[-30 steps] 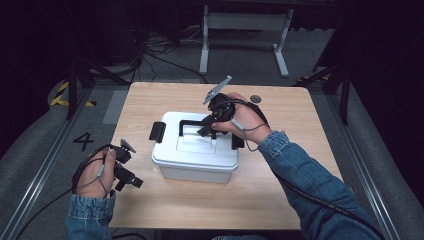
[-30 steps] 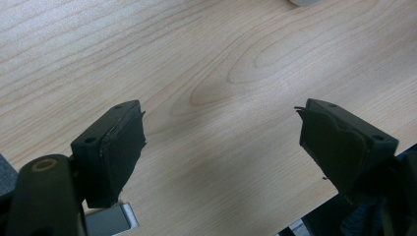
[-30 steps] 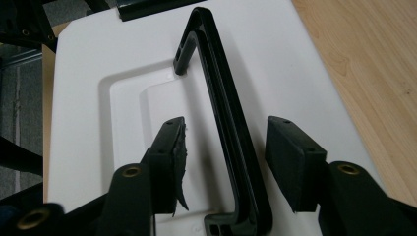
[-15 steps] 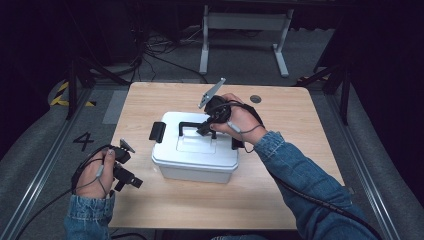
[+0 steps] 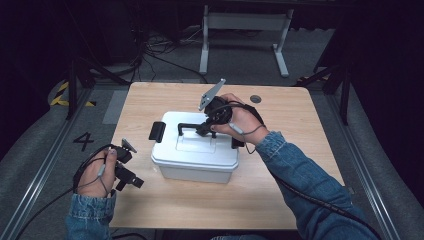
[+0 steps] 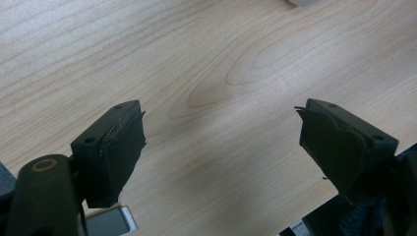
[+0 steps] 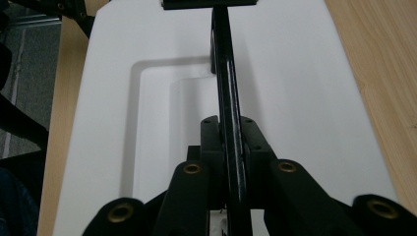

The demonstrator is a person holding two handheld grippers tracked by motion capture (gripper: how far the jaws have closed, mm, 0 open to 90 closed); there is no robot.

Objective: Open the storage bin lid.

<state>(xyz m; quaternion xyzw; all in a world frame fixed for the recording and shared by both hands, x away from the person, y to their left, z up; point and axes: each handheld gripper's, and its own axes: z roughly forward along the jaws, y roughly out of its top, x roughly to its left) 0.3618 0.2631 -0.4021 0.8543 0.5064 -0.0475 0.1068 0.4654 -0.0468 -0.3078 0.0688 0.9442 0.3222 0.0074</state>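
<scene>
White storage box [image 5: 197,150] with black side latches sits about mid-surface [image 5: 150,97], a little toward the near edge. Its black carry handle [image 5: 192,125] is flipped up, and the right claw [image 5: 206,127] is clamped tight on the bar; in the right gripper view the handle [image 7: 227,98] runs straight between the pads [image 7: 210,142], with the white lid [image 7: 300,98] underneath. Left claw [image 5: 131,179] hangs over the near left corner of the surface, well apart from the box, jaws spread wide with just bare wood [image 6: 221,73] between them, holding nothing.
</scene>
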